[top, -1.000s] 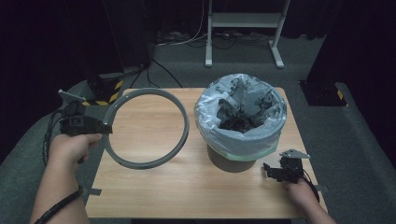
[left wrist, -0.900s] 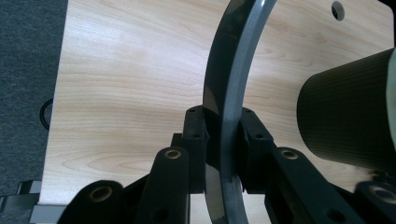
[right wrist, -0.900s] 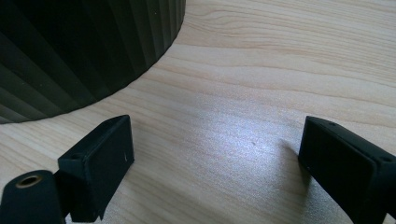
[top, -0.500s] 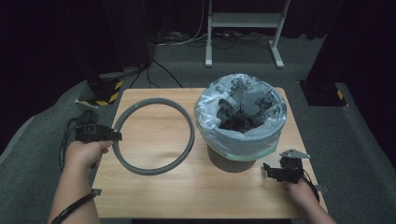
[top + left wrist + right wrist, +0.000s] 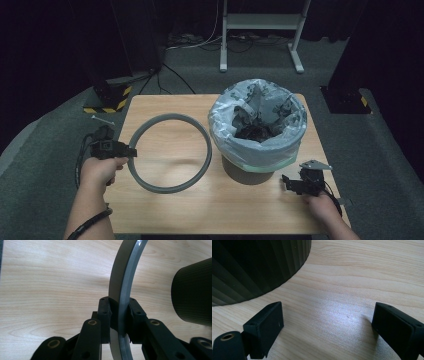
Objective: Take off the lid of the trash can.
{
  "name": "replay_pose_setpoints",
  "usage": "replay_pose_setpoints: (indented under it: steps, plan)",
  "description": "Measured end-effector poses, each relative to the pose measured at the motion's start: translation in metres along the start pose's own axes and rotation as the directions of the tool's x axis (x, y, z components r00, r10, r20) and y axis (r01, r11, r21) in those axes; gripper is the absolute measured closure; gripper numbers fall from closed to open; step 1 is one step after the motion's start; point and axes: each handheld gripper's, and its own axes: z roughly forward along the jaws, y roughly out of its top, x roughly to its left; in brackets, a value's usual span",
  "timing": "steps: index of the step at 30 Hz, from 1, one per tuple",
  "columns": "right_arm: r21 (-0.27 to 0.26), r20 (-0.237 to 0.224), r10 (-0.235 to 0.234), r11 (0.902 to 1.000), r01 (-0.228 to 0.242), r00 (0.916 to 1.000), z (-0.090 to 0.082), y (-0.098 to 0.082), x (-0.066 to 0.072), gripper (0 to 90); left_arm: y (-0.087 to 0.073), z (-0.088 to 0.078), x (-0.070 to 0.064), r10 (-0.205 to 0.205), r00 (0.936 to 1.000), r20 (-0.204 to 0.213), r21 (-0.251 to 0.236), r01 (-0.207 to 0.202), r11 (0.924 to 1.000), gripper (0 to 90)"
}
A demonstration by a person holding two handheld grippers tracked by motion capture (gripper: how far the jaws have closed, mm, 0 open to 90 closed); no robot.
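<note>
1. Grey ring [image 5: 170,152]: a large plastic hoop, lying near flat over the left half of the counter [image 5: 165,102], its right arc just beside the bin. Whether its far side rests on the wood I cannot tell.
2. Left tongs [image 5: 131,150]: I have them pinching the ring's left rim, one pad inside the band and one outside (the left gripper view shows the band [image 5: 122,290] running straight up between the pads). The ring extends rightward from these tongs, toward the bin.
3. Bin [image 5: 257,131]: dark ribbed body, pale liner bag [image 5: 235,135] folded over its rim, dark contents inside. It stands right of centre, upright.
4. Right tongs [image 5: 292,184]: spread wide with nothing between them, low over the counter at the bin's near right foot; the ribbed wall [image 5: 257,267] looms close in the right gripper view.
5. Judgement: the ring looks meant to seat over the liner. The left hand [image 5: 100,170] carries it; the right is nearer the bin and free to steady it.
</note>
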Motion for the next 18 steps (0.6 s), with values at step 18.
replay_pose_setpoints:
  steps: [18]
  plan:
    - [0.001,-0.001,0.002,1.0,-0.002,1.0,0.0,0.0,0.0,9.9,-0.011,0.039,0.002,0.012,0.9999,0.0,0.064,-0.011,0.9979,75.8]
